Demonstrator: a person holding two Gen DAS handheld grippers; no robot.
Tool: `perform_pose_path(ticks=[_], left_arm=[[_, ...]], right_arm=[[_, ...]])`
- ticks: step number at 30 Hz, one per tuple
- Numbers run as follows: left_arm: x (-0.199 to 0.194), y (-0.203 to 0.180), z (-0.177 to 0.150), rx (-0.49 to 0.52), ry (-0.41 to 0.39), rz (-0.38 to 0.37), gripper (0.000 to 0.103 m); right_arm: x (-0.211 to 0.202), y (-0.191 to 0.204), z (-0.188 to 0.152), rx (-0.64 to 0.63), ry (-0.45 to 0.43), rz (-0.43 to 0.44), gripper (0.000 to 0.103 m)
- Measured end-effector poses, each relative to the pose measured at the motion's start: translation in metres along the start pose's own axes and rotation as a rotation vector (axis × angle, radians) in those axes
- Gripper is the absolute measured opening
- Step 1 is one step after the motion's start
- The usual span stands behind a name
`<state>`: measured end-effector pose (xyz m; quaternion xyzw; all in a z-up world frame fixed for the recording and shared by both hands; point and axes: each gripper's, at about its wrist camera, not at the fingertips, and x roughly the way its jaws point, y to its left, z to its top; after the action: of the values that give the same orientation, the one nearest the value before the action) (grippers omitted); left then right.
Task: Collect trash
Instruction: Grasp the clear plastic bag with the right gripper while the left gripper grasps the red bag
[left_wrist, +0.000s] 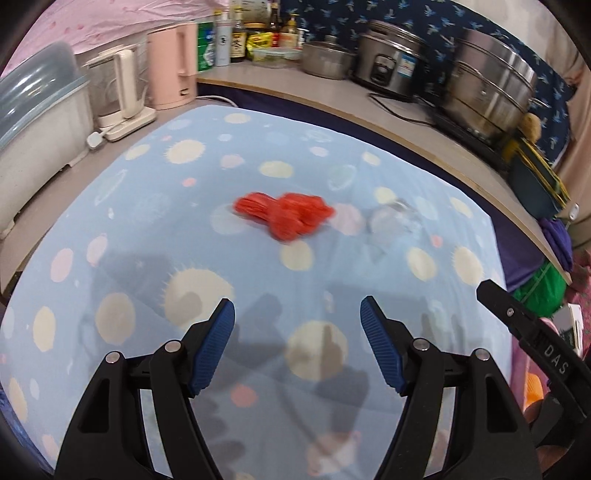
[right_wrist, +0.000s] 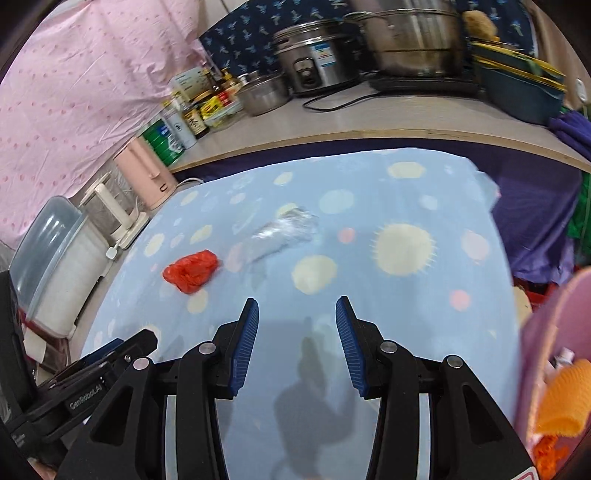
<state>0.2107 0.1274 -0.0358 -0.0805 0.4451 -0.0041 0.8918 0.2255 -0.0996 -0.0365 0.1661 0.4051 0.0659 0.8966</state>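
A crumpled red plastic bag (left_wrist: 286, 214) lies on the blue spotted cloth (left_wrist: 147, 229), with a crumpled clear wrapper (left_wrist: 391, 221) just right of it. My left gripper (left_wrist: 297, 314) is open and empty, short of the red bag. In the right wrist view the red bag (right_wrist: 192, 271) lies ahead to the left and the clear wrapper (right_wrist: 284, 232) straight ahead. My right gripper (right_wrist: 295, 312) is open and empty above the cloth (right_wrist: 406, 295). The left gripper's body (right_wrist: 92, 387) shows at lower left there.
A counter (left_wrist: 332, 99) behind the cloth holds a pink kettle (left_wrist: 173, 66), a glass kettle (left_wrist: 118, 92), bottles, a rice cooker (left_wrist: 391, 62) and steel pots (left_wrist: 491, 92). A white appliance (left_wrist: 37, 129) stands at left. A pink container (right_wrist: 554, 350) with an orange thing stands at right.
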Motion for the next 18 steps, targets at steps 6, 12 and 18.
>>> perform_pose_path(ticks=[6,12,18], left_arm=[[0.020,0.024,0.020,-0.011,-0.007,0.030,0.071],[0.038,0.029,0.034,-0.022,-0.002,0.017,0.072],[0.053,0.024,0.047,-0.016,-0.006,-0.003,0.073]], right_arm=[[0.055,0.028,0.023,0.001,0.034,0.025,0.043],[0.098,0.037,0.040,0.030,0.054,0.016,0.043],[0.121,0.032,0.043,0.049,0.080,0.003,0.016]])
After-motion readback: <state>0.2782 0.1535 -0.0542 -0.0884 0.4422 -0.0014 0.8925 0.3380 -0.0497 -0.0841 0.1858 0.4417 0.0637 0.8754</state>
